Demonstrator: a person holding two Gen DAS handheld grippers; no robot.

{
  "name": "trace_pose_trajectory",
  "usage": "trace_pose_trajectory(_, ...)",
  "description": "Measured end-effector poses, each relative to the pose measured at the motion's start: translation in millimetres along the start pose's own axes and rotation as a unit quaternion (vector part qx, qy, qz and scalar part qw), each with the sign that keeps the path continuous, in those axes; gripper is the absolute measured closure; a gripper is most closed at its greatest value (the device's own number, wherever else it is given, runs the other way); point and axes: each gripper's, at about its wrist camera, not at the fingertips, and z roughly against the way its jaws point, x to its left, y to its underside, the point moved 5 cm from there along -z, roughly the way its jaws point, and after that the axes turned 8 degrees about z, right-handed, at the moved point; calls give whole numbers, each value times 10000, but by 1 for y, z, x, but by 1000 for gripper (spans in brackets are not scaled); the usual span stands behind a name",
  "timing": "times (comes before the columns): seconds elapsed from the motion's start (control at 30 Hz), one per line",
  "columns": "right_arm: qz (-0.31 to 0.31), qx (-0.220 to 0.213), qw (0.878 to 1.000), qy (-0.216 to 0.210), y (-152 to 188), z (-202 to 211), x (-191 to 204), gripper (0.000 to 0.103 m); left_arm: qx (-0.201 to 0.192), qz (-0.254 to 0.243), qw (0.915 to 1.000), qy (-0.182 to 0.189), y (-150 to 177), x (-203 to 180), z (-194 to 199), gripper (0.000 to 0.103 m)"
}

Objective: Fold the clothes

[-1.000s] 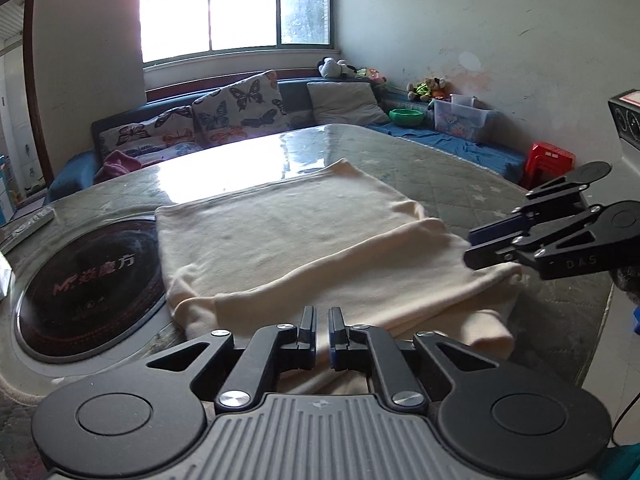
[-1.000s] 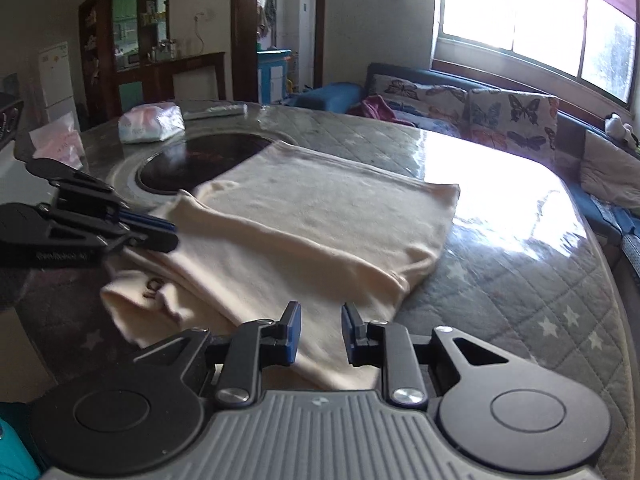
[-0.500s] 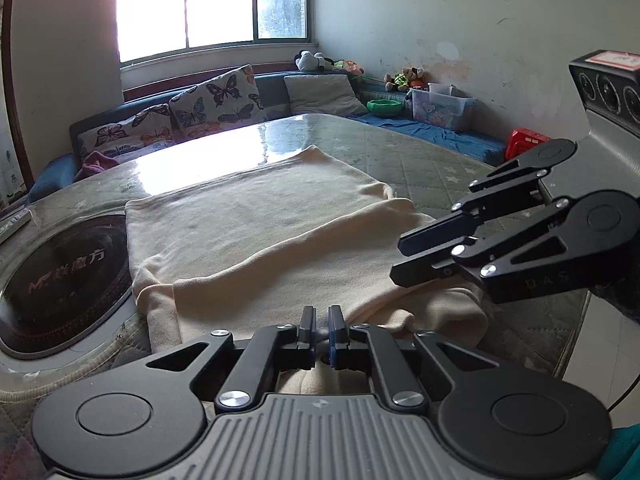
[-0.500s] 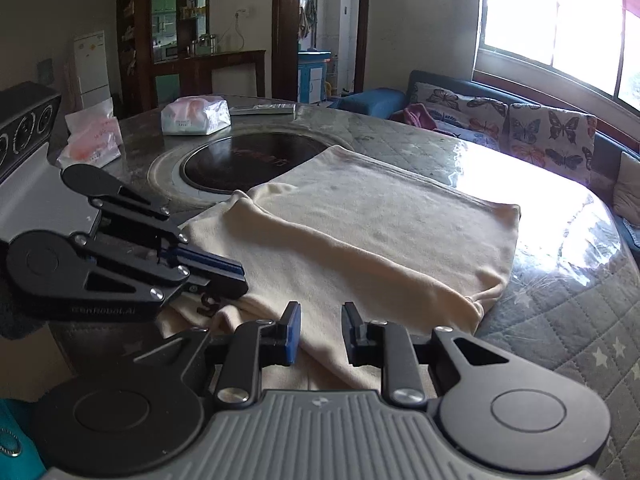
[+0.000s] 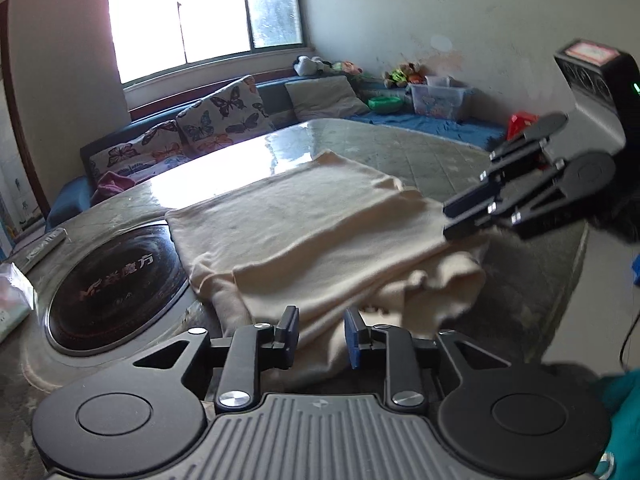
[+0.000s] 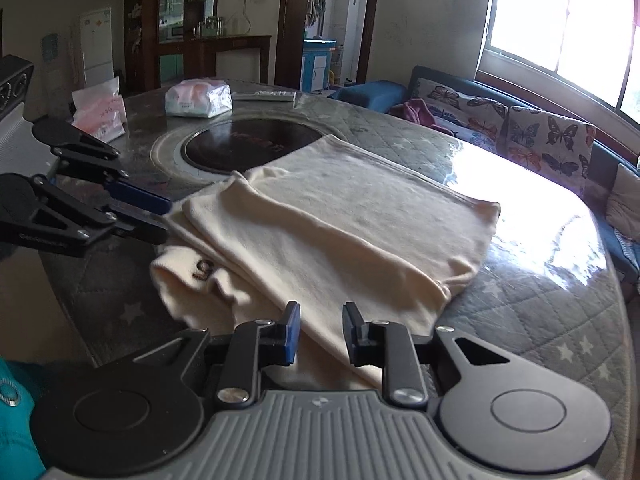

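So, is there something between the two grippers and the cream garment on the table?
Nothing visible. The cream garment lies directly ahead of the open left gripper and the open right gripper. The white packet sits far behind.

A home's living and dining room: butterfly cushions (image 5: 218, 114) on a sofa (image 6: 500, 92) under the window (image 5: 204, 16), a fridge (image 6: 95, 46) upper left.
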Motion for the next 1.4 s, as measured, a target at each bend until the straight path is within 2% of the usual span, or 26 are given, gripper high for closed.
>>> trace_pose_trajectory(0.1, 164, 90, 9998, 33, 7, 7, 2, 74, 23, -362, 9993, 35, 10, -9, 4, 64)
trace_pose_trajectory(0.17, 275, 136, 9995, 41, 12, 10, 5, 69, 2, -560, 9984, 81, 13, -16, 4, 64)
trace_pose_trajectory(0.23, 394, 176, 9991, 47, 16, 12, 9, 64, -42, -713, 9974, 106, 16, -22, 0, 64)
trace_pose_trajectory(0.4, 657, 242, 9975, 50, 22, 12, 18, 58, -113, -939, 9955, 79, 18, -29, -13, 64)
trace_pose_trajectory(0.5, 765, 246, 9968, 54, 24, 11, 21, 51, -180, -1009, 9947, 56, 18, -30, -18, 73)
trace_pose_trajectory(0.6, 983, 259, 9948, 94, 26, 8, 24, 47, -202, -865, 9960, 57, 14, -24, -20, 88)
trace_pose_trajectory(0.67, 1083, 261, 9937, 95, 27, 6, 25, 46, -277, -691, 9972, 93, 8, -17, -20, 92)
trace_pose_trajectory(0.87, 1129, 91, 9935, -71, 19, -7, 25, 45, -394, -34, 9989, 249, -18, 6, -27, 94)
trace_pose_trajectory(1.0, 1049, -14, 9943, -204, 10, -18, 22, 51, -423, 205, 9983, 341, -35, 19, -37, 94)
trace_pose_trajectory(1.1, 944, -66, 9950, -317, 4, -26, 19, 62, -350, 296, 9983, 353, -37, 25, -45, 95)
trace_pose_trajectory(1.17, 762, -60, 9963, -394, 1, -29, 14, 79, -301, 300, 9985, 334, -35, 27, -46, 94)
trace_pose_trajectory(1.27, 413, -28, 9977, -543, -5, -32, 5, 85, -267, 183, 9989, 333, -25, 28, -39, 93)
trace_pose_trajectory(1.4, 93, -57, 9976, -683, -12, -31, -4, 87, -231, -23, 9994, 266, -11, 27, -28, 76)
